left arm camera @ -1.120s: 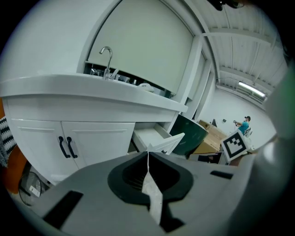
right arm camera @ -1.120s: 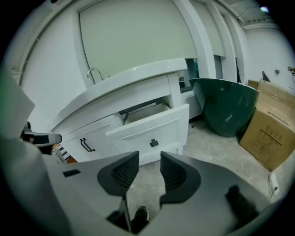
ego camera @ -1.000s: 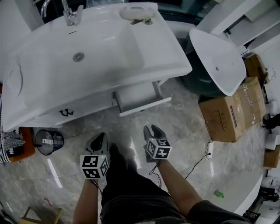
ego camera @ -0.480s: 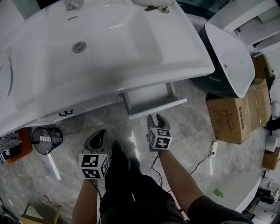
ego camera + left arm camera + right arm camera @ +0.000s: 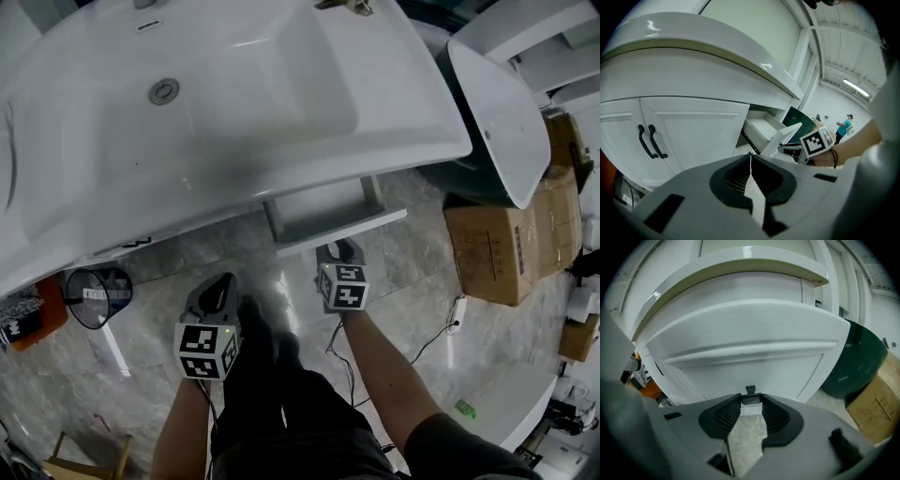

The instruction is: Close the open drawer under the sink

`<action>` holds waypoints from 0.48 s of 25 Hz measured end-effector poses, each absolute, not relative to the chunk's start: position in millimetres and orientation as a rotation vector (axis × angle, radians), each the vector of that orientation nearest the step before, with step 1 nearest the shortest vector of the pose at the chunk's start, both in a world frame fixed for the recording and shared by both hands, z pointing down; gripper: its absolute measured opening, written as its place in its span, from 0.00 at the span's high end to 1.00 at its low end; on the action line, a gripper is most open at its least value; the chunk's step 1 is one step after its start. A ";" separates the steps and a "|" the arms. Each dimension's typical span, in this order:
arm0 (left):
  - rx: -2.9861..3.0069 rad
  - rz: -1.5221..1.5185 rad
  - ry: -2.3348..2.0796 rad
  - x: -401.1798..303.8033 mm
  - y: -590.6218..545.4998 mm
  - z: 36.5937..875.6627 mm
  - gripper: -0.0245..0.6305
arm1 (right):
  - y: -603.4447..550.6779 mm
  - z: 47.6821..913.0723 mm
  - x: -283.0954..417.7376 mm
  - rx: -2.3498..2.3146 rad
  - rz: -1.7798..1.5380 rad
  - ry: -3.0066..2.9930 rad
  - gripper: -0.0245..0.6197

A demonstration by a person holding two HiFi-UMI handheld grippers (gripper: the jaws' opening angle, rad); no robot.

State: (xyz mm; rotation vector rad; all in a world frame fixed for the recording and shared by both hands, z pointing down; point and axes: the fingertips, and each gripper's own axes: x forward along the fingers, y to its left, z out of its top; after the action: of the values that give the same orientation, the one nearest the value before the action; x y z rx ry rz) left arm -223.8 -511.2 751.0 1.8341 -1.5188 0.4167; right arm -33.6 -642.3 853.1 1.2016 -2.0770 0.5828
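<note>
The white drawer (image 5: 339,227) stands pulled out under the big white sink (image 5: 234,103). My right gripper (image 5: 339,248) hovers just in front of the drawer's front panel, a small gap from it. In the right gripper view that panel (image 5: 750,350) fills the picture beyond the gripper (image 5: 751,401), whose jaws are opening with nothing between them. My left gripper (image 5: 217,285) hangs lower left over the floor, jaws shut and empty. From the left gripper (image 5: 750,157) view the open drawer (image 5: 764,131) shows side-on, to the right of the cabinet doors (image 5: 693,136).
Black handles (image 5: 649,140) sit on the cabinet doors. A wire bin (image 5: 98,291) stands on the floor at left. Right of the drawer are a dark green tub (image 5: 469,183) under a white basin (image 5: 497,103), cardboard boxes (image 5: 506,239) and a floor cable (image 5: 441,337).
Both grippers have moved forward and down towards the cabinet. The right one has come up close to the drawer's front. The drawer stays pulled out.
</note>
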 end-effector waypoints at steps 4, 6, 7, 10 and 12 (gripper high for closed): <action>1.838 0.421 -1.499 -222.2 -514.5 754.3 0.94 | -643.5 854.0 -35.2 1.190 0.616 -2.066 0.74; 1.844 0.426 -1.492 -222.2 -516.8 754.5 0.94 | -644.0 852.8 -35.2 1.197 0.633 -2.055 0.74; 1.847 0.428 -1.490 -222.6 -518.2 754.2 0.94 | -644.2 851.4 -35.0 1.202 0.638 -2.051 0.74; 1.852 0.432 -1.487 -225.7 -522.7 750.6 0.94 | -645.7 842.1 -34.6 1.226 0.644 -2.050 0.74; 1.856 0.434 -1.483 -227.8 -525.0 748.0 0.94 | -647.2 836.6 -35.0 1.243 0.667 -2.052 0.76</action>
State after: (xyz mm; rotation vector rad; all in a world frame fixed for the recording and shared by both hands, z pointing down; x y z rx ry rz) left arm -227.8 -525.0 748.0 1.8562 -1.4831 0.4338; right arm -35.0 -647.2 836.6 1.2427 -2.0516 0.6666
